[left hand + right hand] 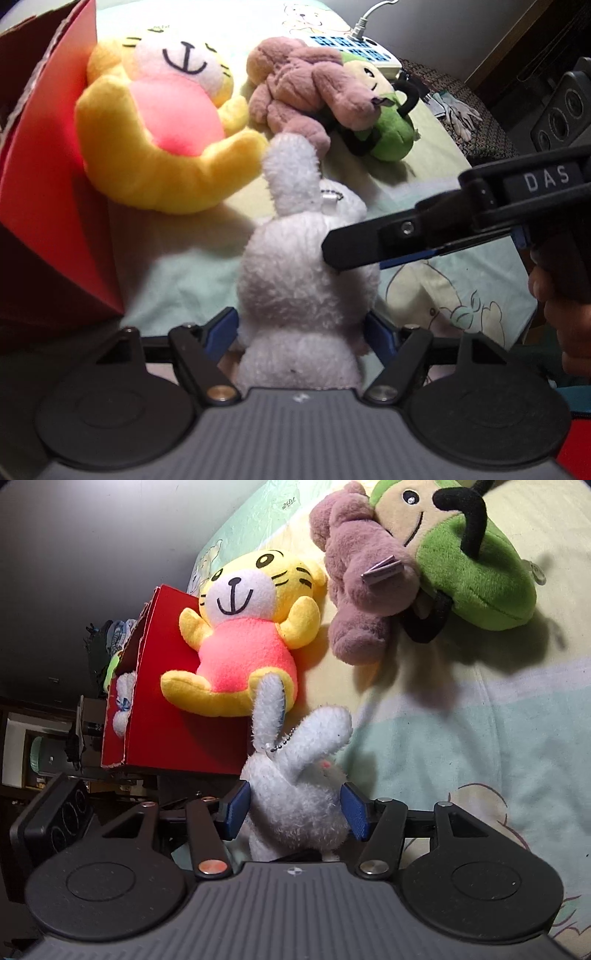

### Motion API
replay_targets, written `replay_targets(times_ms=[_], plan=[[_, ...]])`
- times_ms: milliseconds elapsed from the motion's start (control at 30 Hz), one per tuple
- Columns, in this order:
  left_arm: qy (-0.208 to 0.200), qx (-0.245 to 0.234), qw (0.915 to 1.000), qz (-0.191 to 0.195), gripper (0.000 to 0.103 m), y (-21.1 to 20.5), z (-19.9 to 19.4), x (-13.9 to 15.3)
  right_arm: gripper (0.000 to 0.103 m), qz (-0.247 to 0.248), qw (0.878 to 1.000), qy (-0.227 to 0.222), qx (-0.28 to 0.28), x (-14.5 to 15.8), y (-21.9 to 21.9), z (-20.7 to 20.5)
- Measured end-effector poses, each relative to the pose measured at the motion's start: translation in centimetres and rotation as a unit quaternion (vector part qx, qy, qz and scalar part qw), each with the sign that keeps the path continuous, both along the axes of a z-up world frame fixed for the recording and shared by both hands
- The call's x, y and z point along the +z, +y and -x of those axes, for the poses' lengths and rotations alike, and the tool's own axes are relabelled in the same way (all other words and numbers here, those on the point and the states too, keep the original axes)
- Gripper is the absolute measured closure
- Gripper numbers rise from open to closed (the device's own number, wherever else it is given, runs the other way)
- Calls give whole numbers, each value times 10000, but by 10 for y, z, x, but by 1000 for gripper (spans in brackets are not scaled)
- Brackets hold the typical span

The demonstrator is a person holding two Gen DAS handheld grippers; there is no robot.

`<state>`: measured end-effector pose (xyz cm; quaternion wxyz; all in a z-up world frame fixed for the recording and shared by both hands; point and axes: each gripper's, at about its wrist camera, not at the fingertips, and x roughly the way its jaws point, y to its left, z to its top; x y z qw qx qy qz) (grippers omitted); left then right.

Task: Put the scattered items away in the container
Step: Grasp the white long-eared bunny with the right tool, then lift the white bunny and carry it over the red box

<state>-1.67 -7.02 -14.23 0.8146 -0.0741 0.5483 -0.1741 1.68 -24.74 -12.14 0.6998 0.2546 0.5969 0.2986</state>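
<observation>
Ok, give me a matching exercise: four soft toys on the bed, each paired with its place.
Toys:
1. white rabbit
2. yellow tiger
3. brown plush
4. green plush

Places:
A. leaning against the red box
B. under the brown plush's head
C. between the claw pads
D. lying partly on the green plush

Pairs: 1-C, 2-A, 3-D, 4-B

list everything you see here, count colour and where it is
white rabbit plush: 1, white, on the sheet between both claws
tiger plush: 1, yellow and pink, leaning on the box
brown plush: 1, dusty brown, lying against the green plush
green plush: 1, green and tan, far side of the sheet
red box: 1, red, edge of the bed, toys inside
power strip: 1, white and blue, far edge
bed sheet: 1, pale green and yellow
left claw: 1, black, blue pads touching the rabbit
right claw: 1, black, pads beside the rabbit
</observation>
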Motion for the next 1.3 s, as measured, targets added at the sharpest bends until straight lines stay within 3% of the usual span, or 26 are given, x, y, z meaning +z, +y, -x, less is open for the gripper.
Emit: replay_targets(times_ms=[133,233,367,600,900,1133,1300], plan=[[-26,-152,9998,-104,34,-7,0,1,41,-134,9994,269,-145,-9,-11,-1],[1,-203,9997,-118,34,-10,-2,0,31,-167,9986,439,-262,-18,-15,0],[63,-209,9996,-178,35,-13,-6,0,40,-402,9971,551,-327,-21,-13,-1],[81,-259,9990,-357,34,-24,-11,0,51,-332,9982,359,-344,-16,-19,2],[-24,-422,9981,-455,34,-35,-11,5,49,-502,9958,505,-577,-21,-30,7],[-449,-690,9962,-285,34,-50,-8,31,54,-536,9966,-35,-630,11,-49,16],[-899,-586,9942,-114,34,-44,-11,65,54,-667,9931,-532,-811,43,-55,16]])
